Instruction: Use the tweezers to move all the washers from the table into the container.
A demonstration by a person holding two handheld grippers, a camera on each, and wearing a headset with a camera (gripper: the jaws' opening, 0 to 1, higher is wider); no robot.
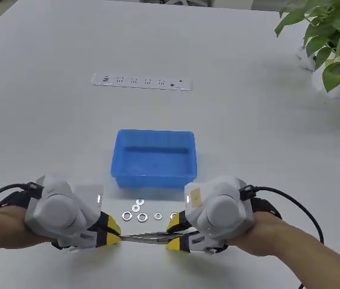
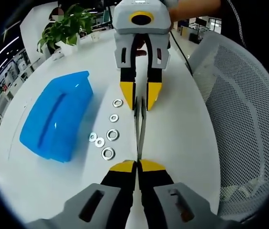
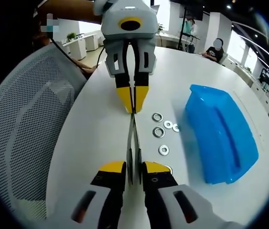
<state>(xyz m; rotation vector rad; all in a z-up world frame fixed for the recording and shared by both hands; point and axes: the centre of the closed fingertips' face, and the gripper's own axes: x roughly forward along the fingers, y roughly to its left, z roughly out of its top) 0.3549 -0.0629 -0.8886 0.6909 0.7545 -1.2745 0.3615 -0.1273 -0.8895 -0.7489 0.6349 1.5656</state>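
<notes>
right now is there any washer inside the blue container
No, in the head view the blue container has a bare floor, and the washers lie on the table in front of it.

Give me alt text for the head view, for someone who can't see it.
On a white table, the left tool and right tool face each other, each gripping one end of the tweezers. Just beyond lie several washers, then a blue container; a power strip and plant sit farther back.
</notes>
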